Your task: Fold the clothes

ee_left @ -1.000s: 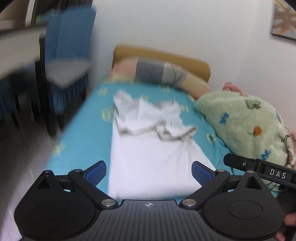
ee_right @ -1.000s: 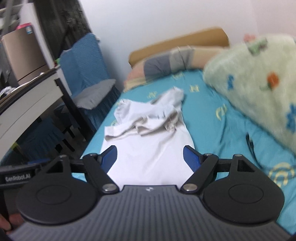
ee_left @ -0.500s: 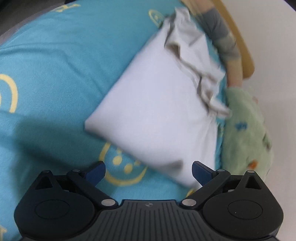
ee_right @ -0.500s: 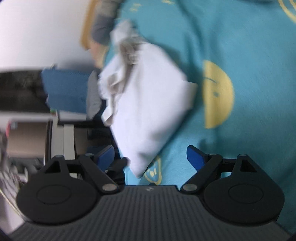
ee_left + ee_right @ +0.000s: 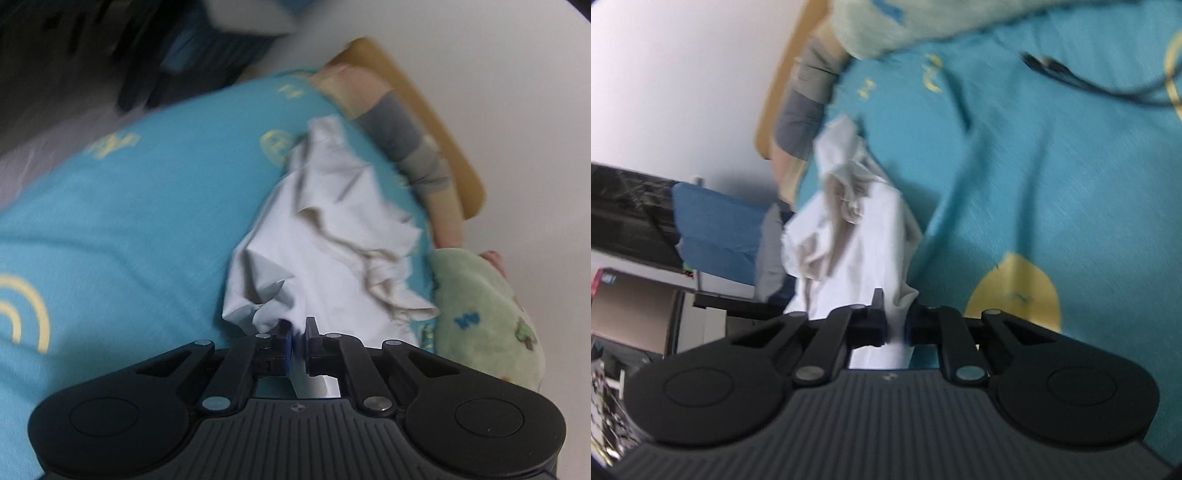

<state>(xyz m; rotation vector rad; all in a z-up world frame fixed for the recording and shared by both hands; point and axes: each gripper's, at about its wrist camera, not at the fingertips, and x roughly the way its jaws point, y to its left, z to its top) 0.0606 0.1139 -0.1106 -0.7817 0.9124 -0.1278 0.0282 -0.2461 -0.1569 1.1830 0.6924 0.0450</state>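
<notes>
Both near corners of the white garment (image 5: 332, 236) are now gripped. A sec ago both sets of jaws were wide apart, held above the bed w/ the garment lying flat in front; half a sec ago they were tilted down toward its near edge, not yet closed. Now the left gripper (image 5: 297, 334) is clamped narrow on a bunched corner of the fabric, and the right gripper (image 5: 897, 325) is clamped likewise on the opposite near corner, white cloth (image 5: 857, 251) seen pinched between the jaws in each wrist view.

The garment is on the turquoise bedsheet (image 5: 140, 206), approx. mid-bed. Its near part is gathered up toward the grippers; its far part, w/ crumpled greyish folds, is stretched toward the striped pillow (image 5: 402, 125) and the tan headboard (image 5: 417, 110). Whether the near edge is lifted clear of the sheet can't be told; both views are motion-blurred.

A green patterned blanket (image 5: 480, 302) is just beside the garment on the right side, and a black cable (image 5: 1100, 81) is seen on the sheet well apart from it. A blue chair (image 5: 713, 229) is beside the bed.

Meaning for the task, as a judgement: a two-corner hold has been set up, prob. for the near edge to be carried over the far part for a fold. The crumpled far end isn't smoothed, so a neat fold may be hard to get; the bunched corners may also slip.
</notes>
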